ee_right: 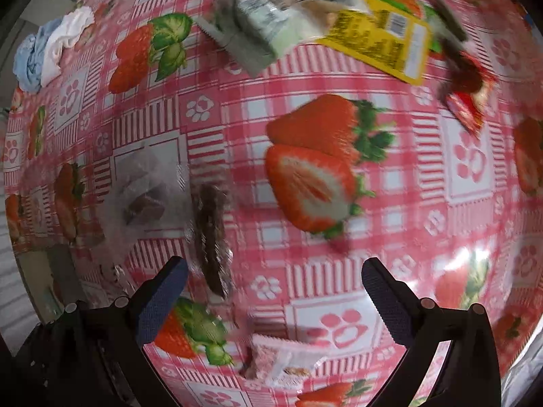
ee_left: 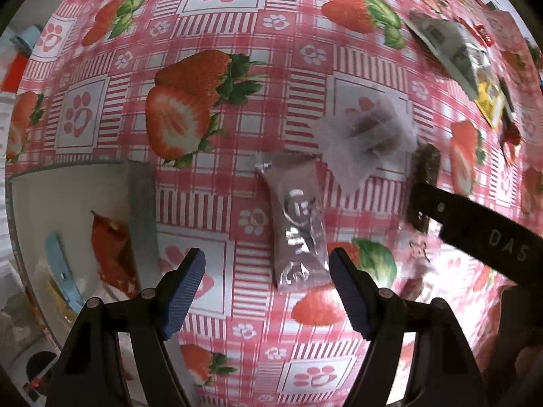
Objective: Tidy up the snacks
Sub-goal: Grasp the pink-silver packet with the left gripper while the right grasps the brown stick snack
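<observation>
My left gripper is open and empty, just above a clear-wrapped brown snack bar that lies on the strawberry tablecloth between its fingertips. A translucent white pouch and a dark bar lie beyond it. My right gripper is open and empty; the dark bar lies by its left finger, a pink-and-white packet below it. The other gripper's arm crosses the left wrist view.
A white bin at the table's left edge holds a red packet and a blue item. A grey-green packet, a yellow packet and a red wrapper lie at the far side. Crumpled cloths sit far left.
</observation>
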{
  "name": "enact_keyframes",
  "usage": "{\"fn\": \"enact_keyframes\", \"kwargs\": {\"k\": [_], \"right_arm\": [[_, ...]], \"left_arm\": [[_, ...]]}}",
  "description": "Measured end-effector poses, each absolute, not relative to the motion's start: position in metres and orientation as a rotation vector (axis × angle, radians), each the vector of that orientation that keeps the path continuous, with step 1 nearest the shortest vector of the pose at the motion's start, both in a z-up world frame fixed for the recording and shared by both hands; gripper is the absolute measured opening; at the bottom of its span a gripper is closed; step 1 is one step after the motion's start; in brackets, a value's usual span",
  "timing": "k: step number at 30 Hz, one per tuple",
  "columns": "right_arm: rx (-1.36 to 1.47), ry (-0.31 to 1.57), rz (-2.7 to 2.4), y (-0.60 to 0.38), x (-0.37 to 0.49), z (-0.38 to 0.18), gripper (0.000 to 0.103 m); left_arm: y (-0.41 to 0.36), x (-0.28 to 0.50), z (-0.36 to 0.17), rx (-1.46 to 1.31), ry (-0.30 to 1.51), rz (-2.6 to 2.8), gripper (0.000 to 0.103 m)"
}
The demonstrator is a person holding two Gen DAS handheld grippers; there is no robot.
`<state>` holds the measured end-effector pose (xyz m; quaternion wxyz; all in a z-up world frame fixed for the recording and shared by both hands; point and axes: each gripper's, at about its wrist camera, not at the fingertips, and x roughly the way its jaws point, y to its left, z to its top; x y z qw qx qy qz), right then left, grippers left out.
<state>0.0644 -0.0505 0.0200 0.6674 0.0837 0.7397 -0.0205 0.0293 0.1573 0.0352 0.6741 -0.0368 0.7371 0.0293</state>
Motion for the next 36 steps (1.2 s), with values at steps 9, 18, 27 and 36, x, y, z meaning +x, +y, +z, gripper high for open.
{"fn": "enact_keyframes", "kwargs": {"k": [9,18,27,36], "right_arm": [[0.065,1.690,-0.036,-0.030,0.088,-0.003,0.103],[0.067,1.706,-0.032,-0.029,0.086,-0.002,0.103],[0.003,1.741,0.016,-0.016,0.099,-0.013,0.094],[-0.084,1.710,0.120,0.011,0.093,0.000,0.043]], "left_arm": [[0.149,0.038,0.011,-0.101,1.674,0.100,0.081],[0.153,0.050,-0.010,-0.150,1.706,0.135,0.103],[0.153,0.060,-0.019,-0.117,1.716,0.113,0.097],[0.117,0.065,-0.005,0.054,1.675,-0.040,0.033]]}}
